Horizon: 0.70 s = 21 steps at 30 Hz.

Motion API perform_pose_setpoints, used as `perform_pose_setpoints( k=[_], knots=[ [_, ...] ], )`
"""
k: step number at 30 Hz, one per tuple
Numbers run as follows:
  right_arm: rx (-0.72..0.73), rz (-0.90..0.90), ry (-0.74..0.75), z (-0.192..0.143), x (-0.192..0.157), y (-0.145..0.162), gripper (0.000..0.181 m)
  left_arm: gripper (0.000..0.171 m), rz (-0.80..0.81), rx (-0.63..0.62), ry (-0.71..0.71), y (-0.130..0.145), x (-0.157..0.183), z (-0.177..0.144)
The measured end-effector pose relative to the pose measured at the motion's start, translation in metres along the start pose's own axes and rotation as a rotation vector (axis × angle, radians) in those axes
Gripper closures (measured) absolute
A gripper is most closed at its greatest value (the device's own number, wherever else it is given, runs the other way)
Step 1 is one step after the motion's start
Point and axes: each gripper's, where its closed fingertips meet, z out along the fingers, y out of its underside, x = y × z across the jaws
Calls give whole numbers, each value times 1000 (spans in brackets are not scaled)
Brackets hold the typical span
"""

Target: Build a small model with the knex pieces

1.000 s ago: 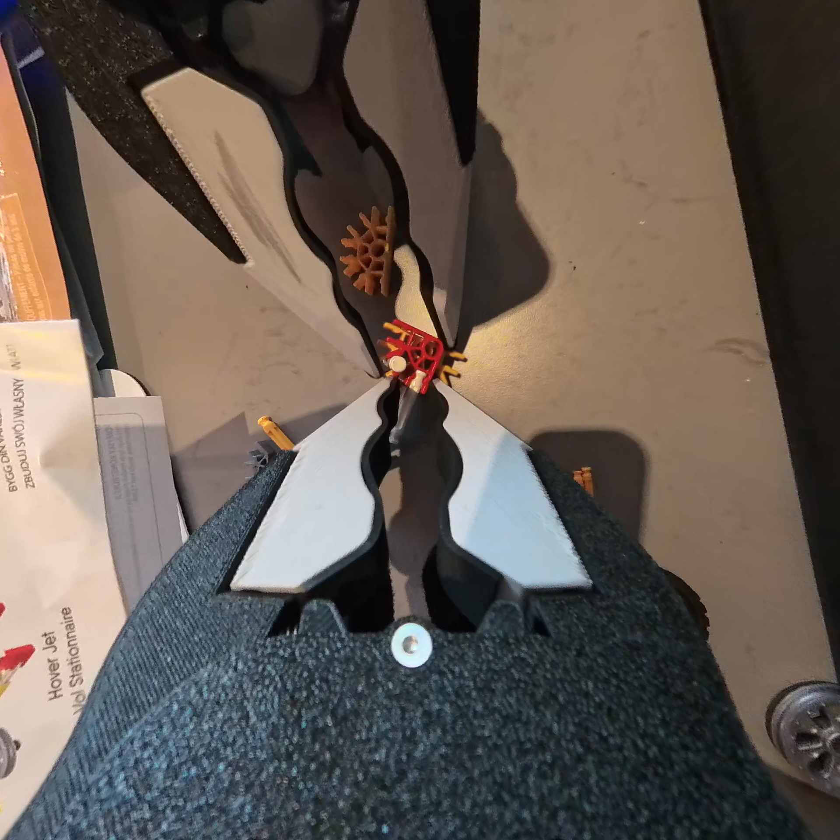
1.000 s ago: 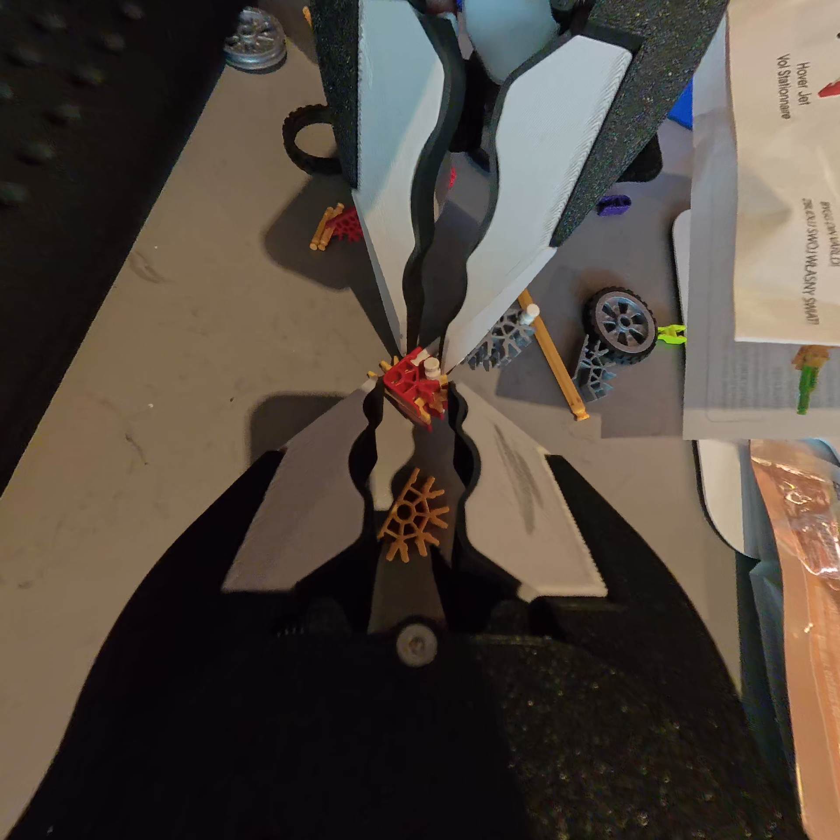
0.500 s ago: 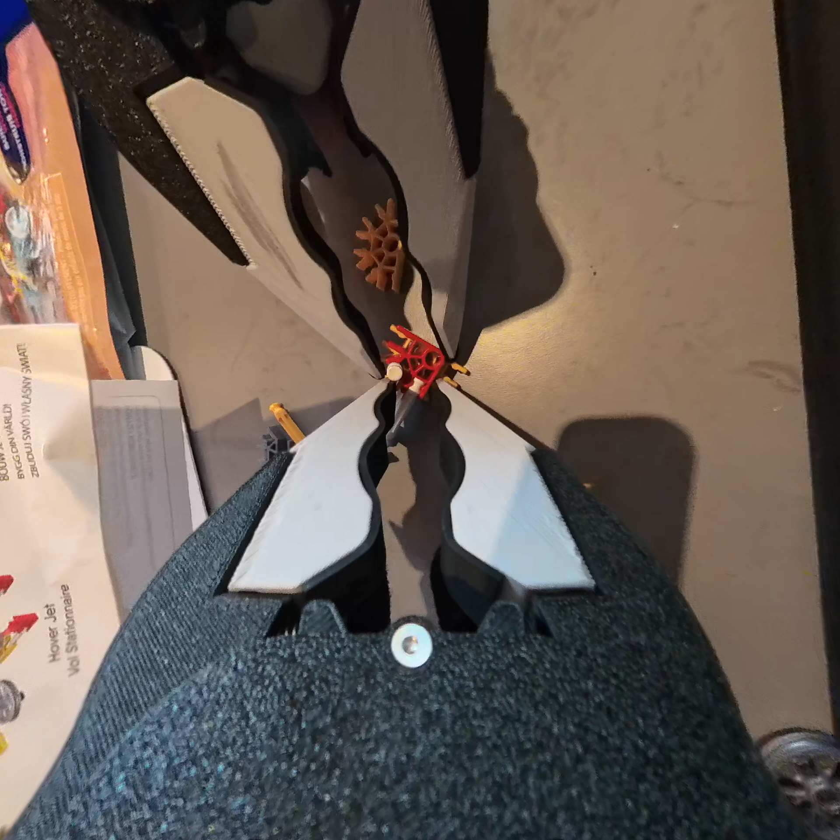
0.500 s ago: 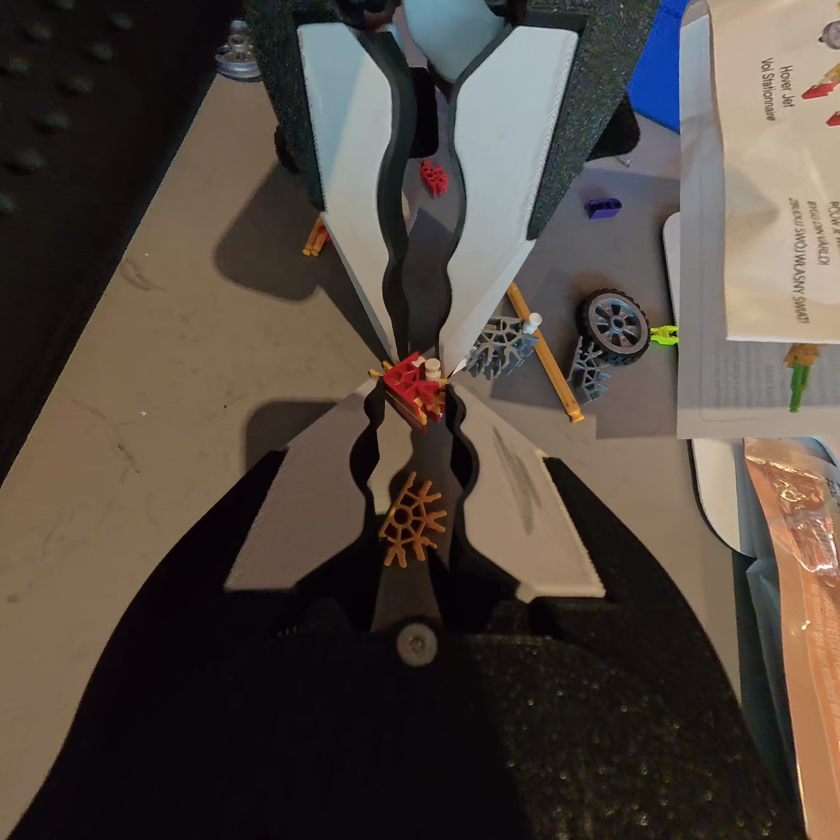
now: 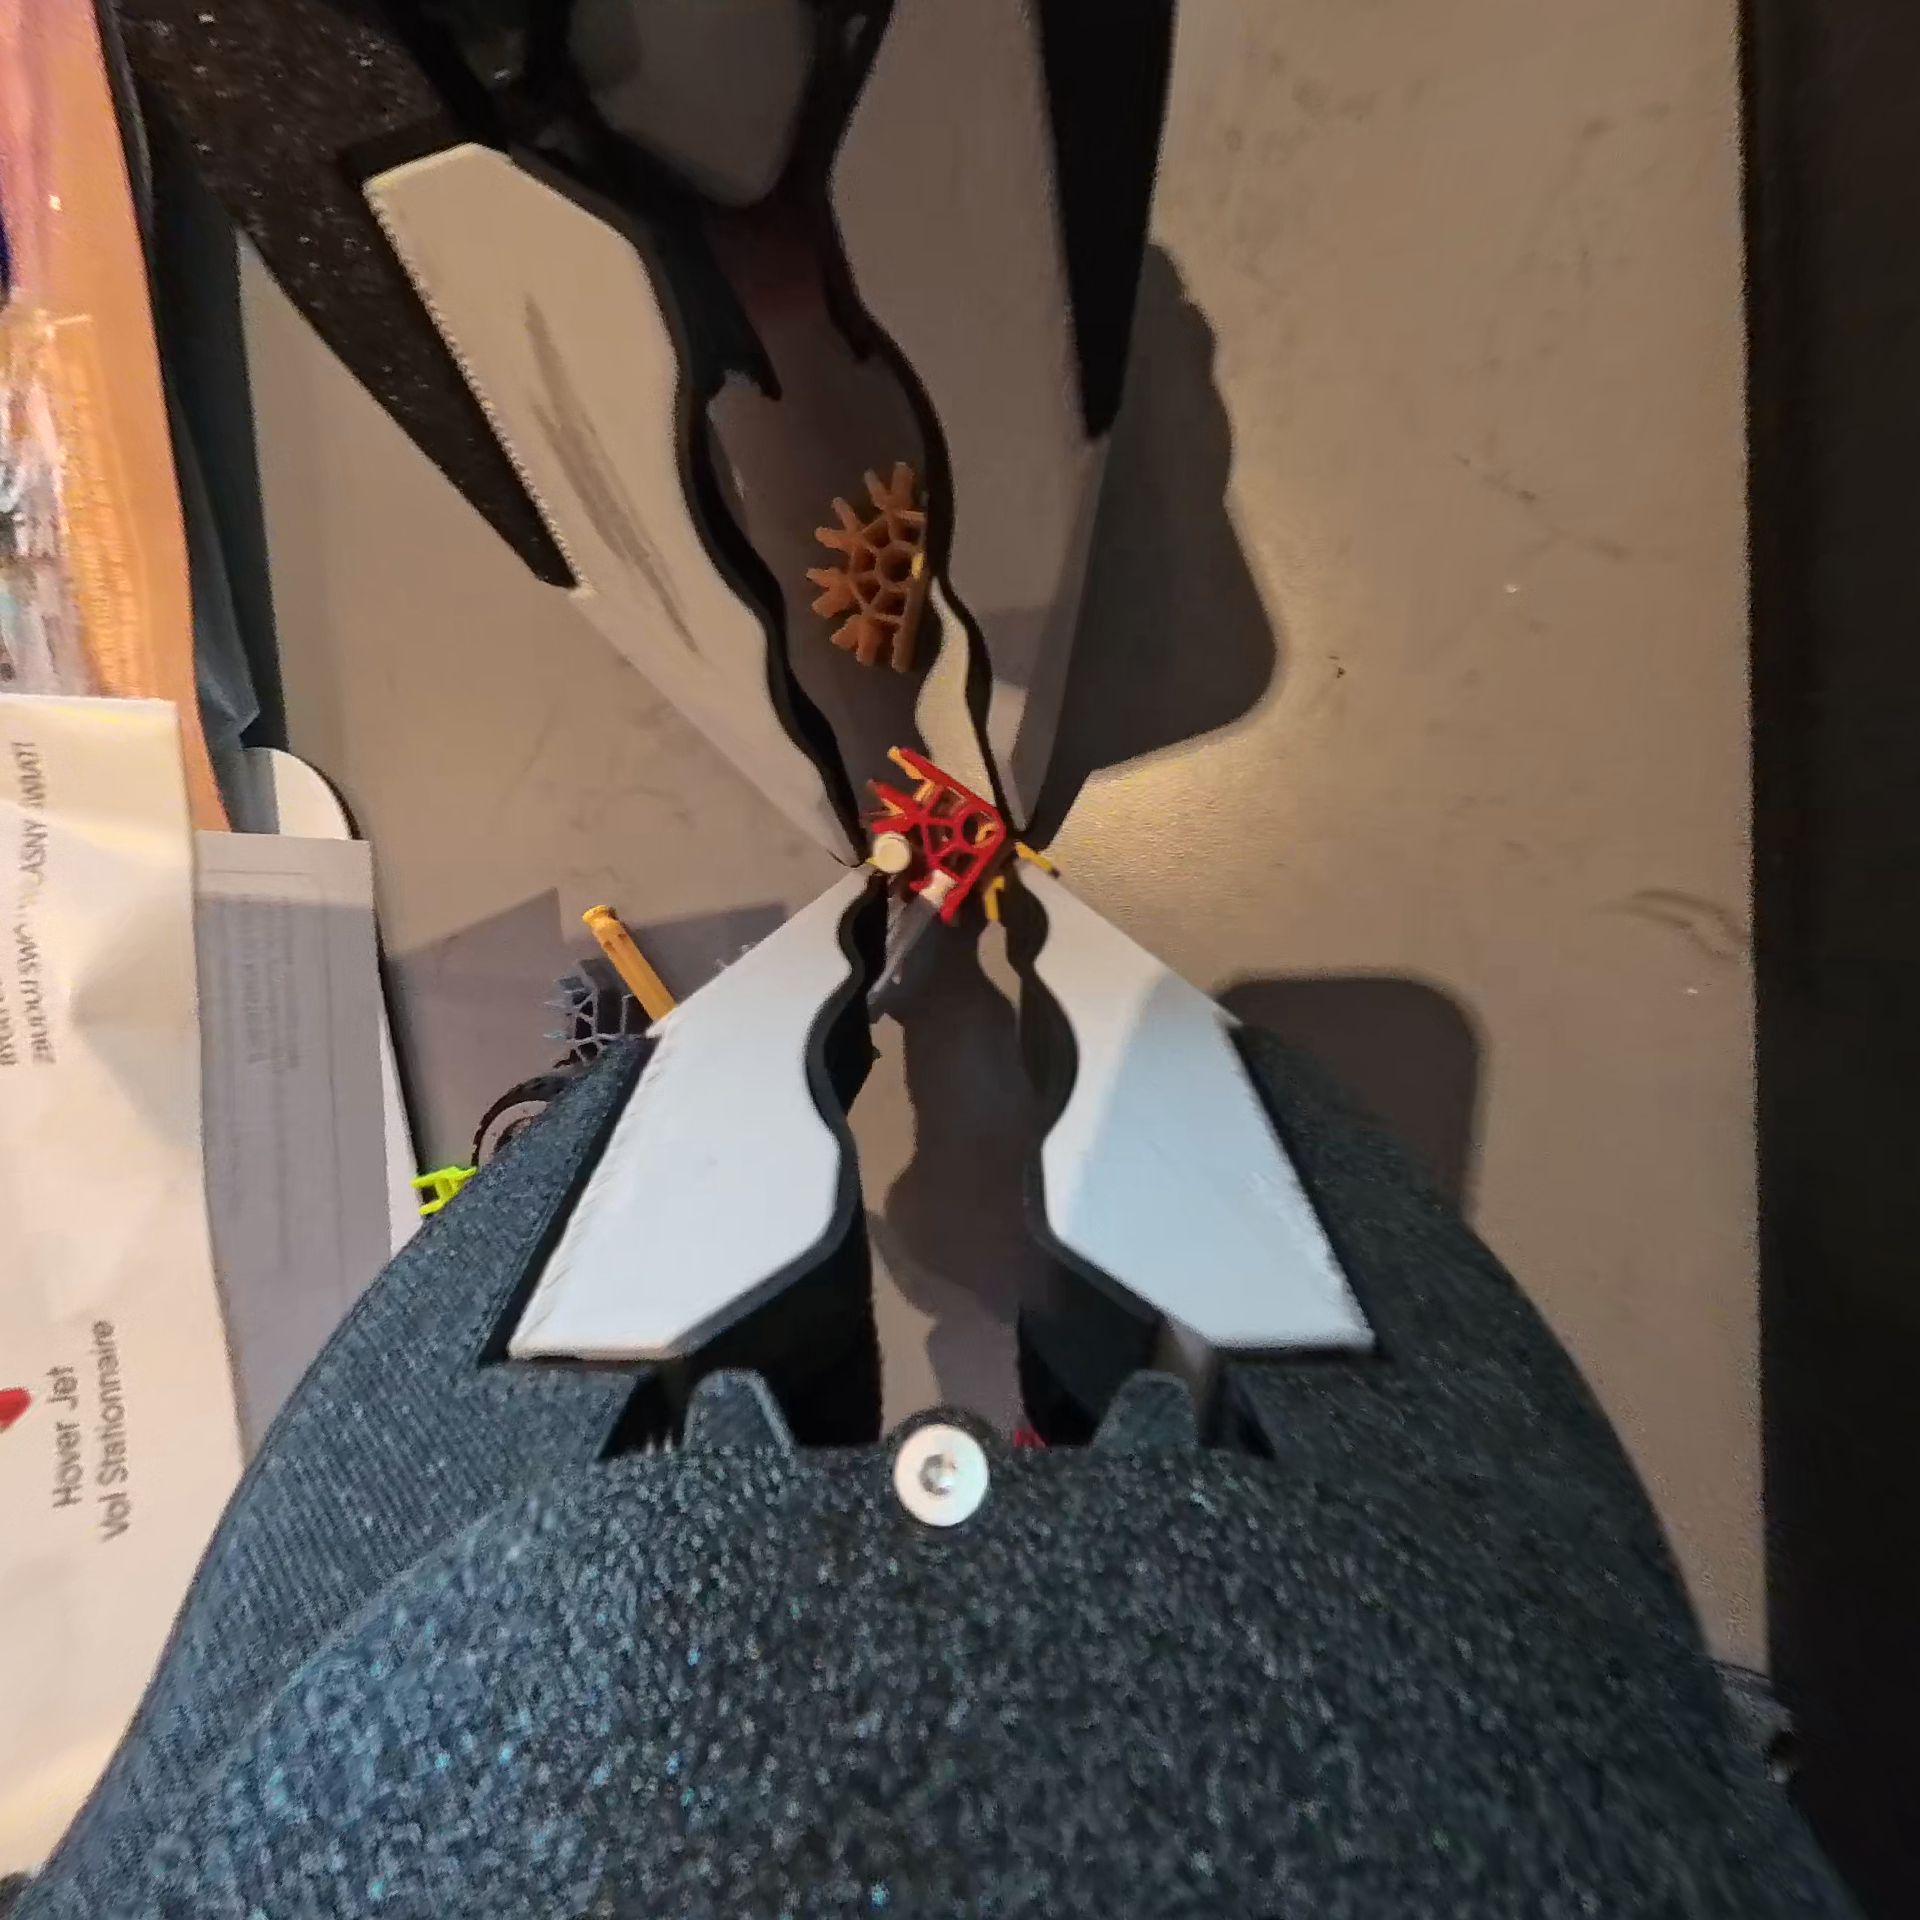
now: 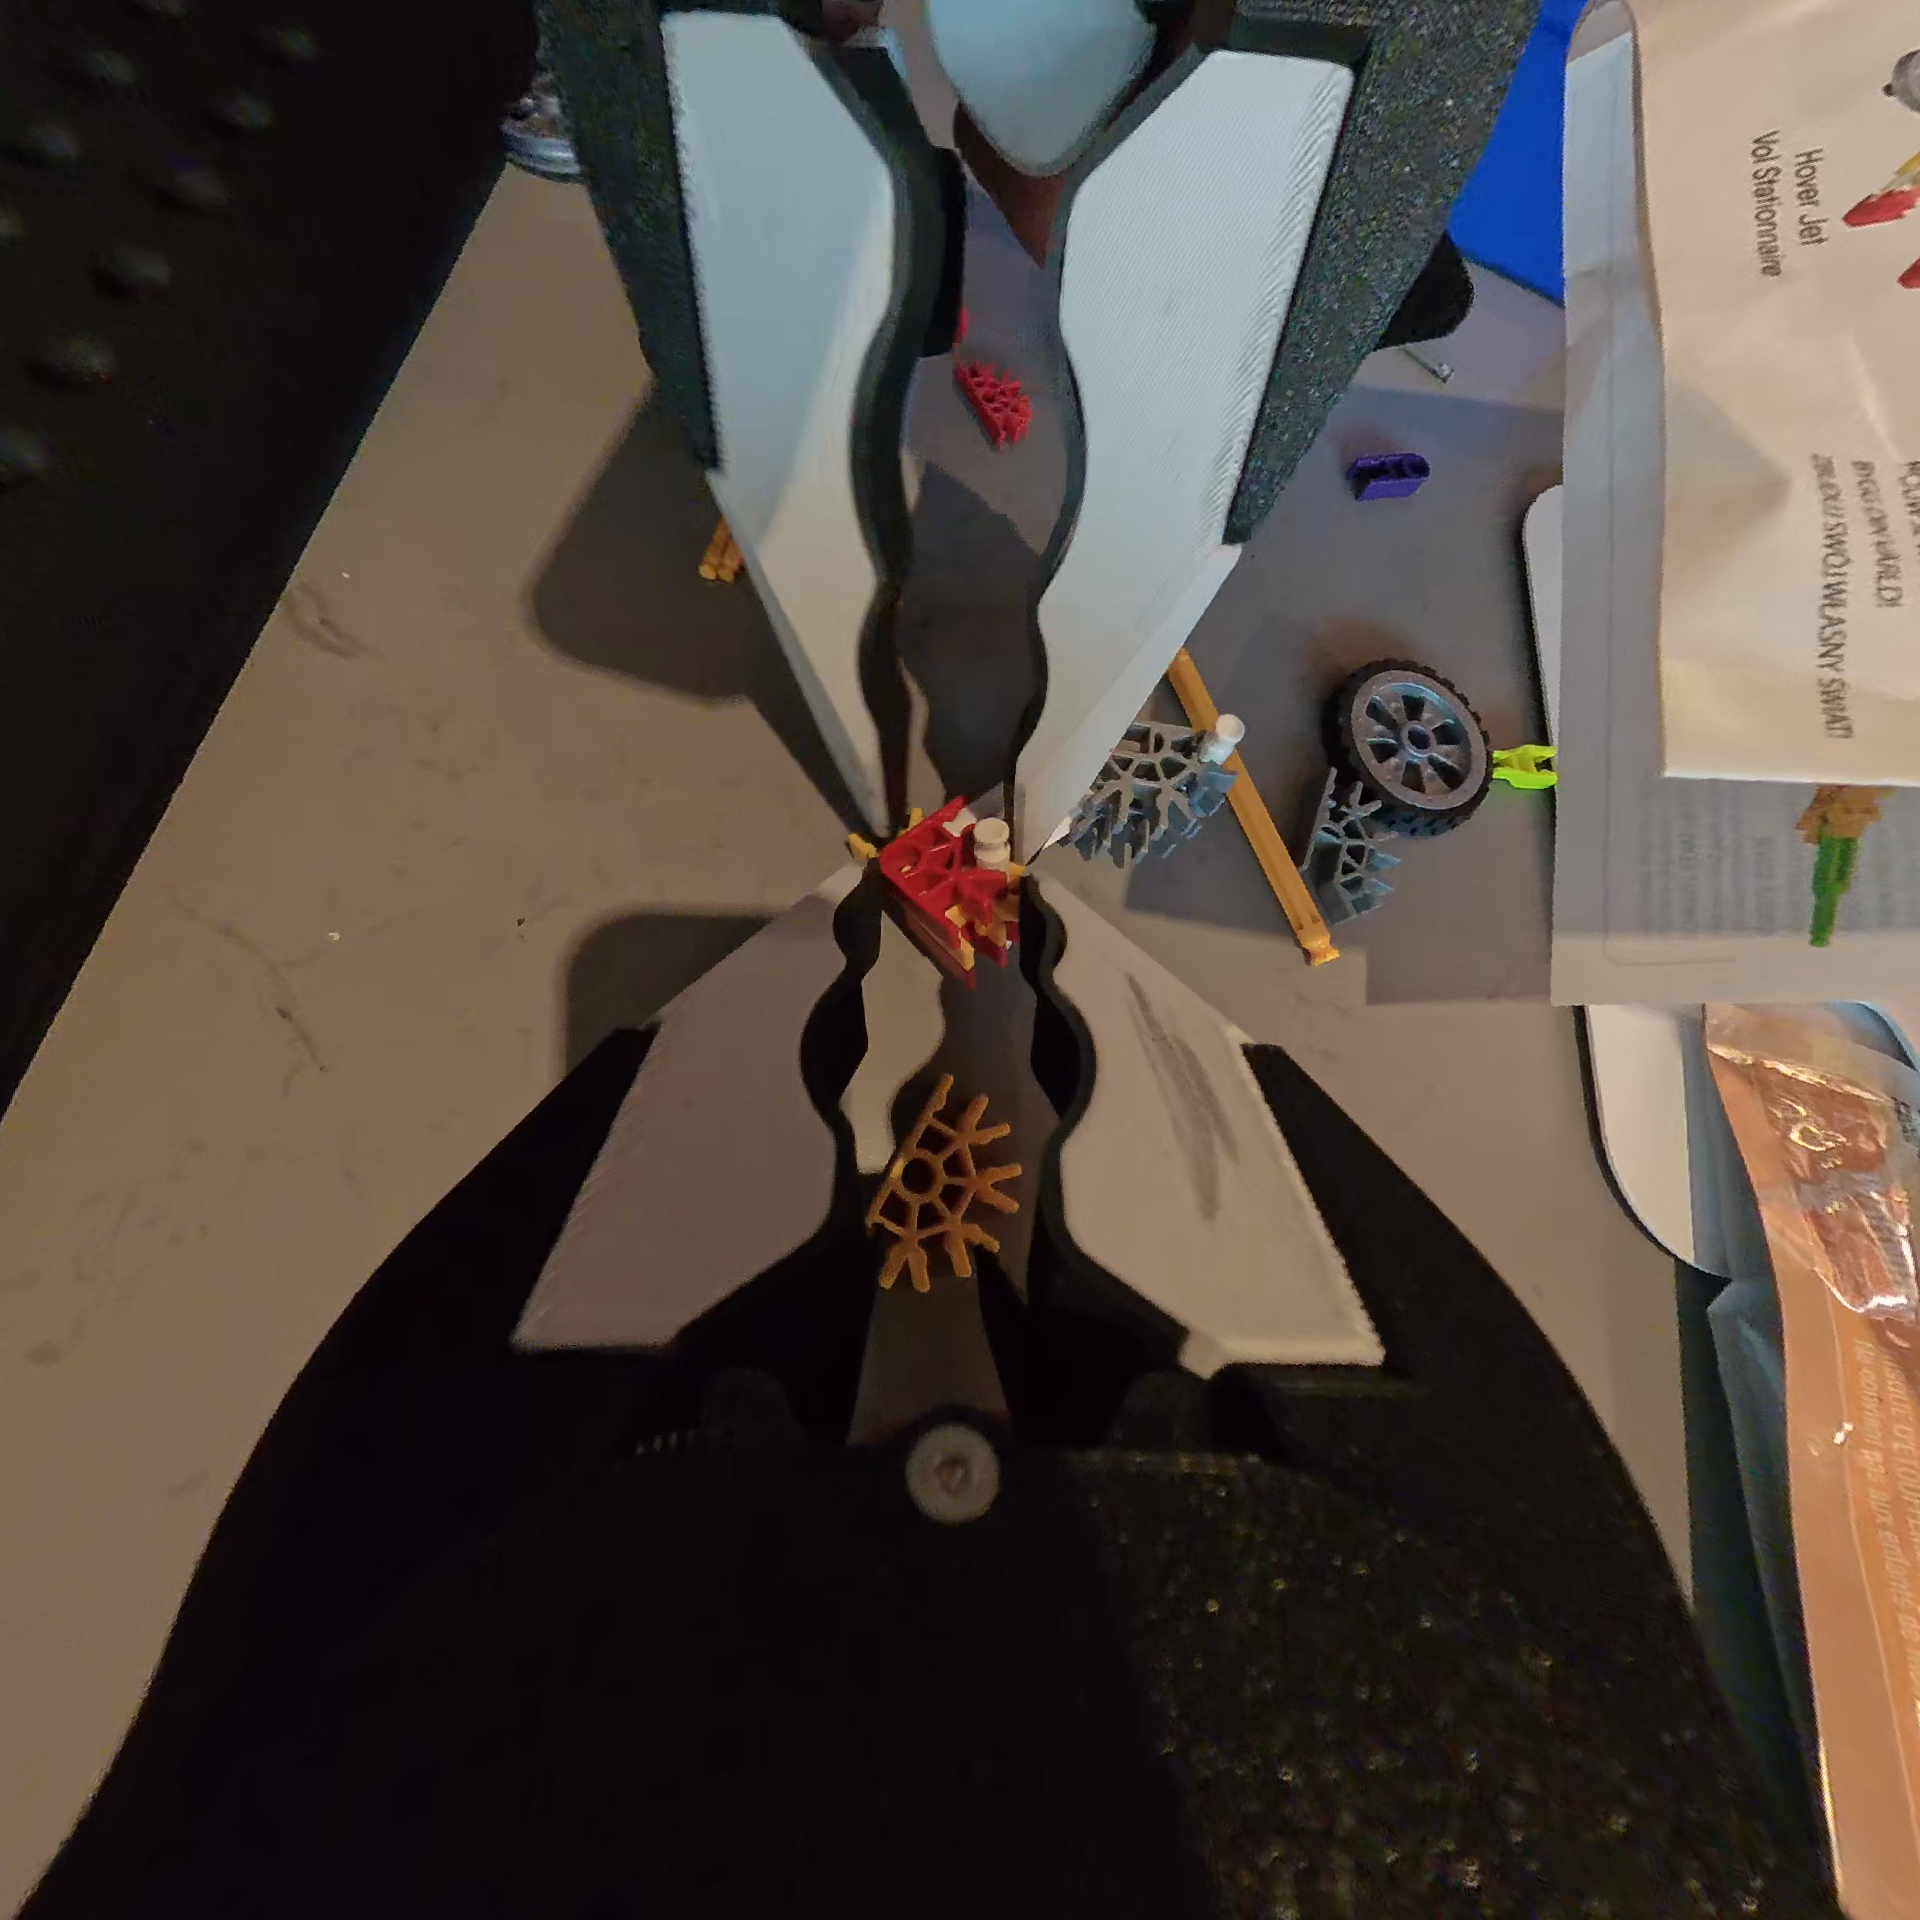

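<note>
A small assembly of a red connector (image 5: 935,831) with yellow pieces and a white rod end is held above the beige table (image 5: 1455,520). My left gripper (image 5: 940,883) is shut on it from below in the left wrist view. My right gripper (image 5: 930,821) comes in from the top and is shut on the same assembly, tip to tip. In the right wrist view the assembly (image 6: 935,868) sits between my right gripper (image 6: 940,904) and the left gripper (image 6: 951,821). An orange snowflake connector (image 6: 940,1195) lies on the table under the right gripper's fingers. It also shows in the left wrist view (image 5: 873,582).
To the right in the right wrist view lie grey connectors (image 6: 1143,795), a yellow rod (image 6: 1247,810), a black wheel (image 6: 1413,748), a green clip (image 6: 1522,769), a purple piece (image 6: 1387,476), a loose red connector (image 6: 994,395), an instruction sheet (image 6: 1766,416) and a plastic bag (image 6: 1829,1351). A black mat (image 6: 156,416) borders the left. The tips of both grippers are at nearly the same place.
Both grippers stay clamped on the red assembly. The left gripper has swung to face the right one more squarely. The held pair has shifted over the table, and the loose red connector has come into view.
</note>
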Motion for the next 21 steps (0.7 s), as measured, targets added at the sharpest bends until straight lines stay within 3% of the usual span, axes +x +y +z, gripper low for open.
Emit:
perform_pose_setpoints(
  k=[13,21],
  knots=[
    [-4,1,0,0,-1,-1,158,155,-96,77,37,-3,-1,-1],
    [-35,-44,32,1,2,-1,159,157,-82,62,11,-2,-3,0]
  ],
)
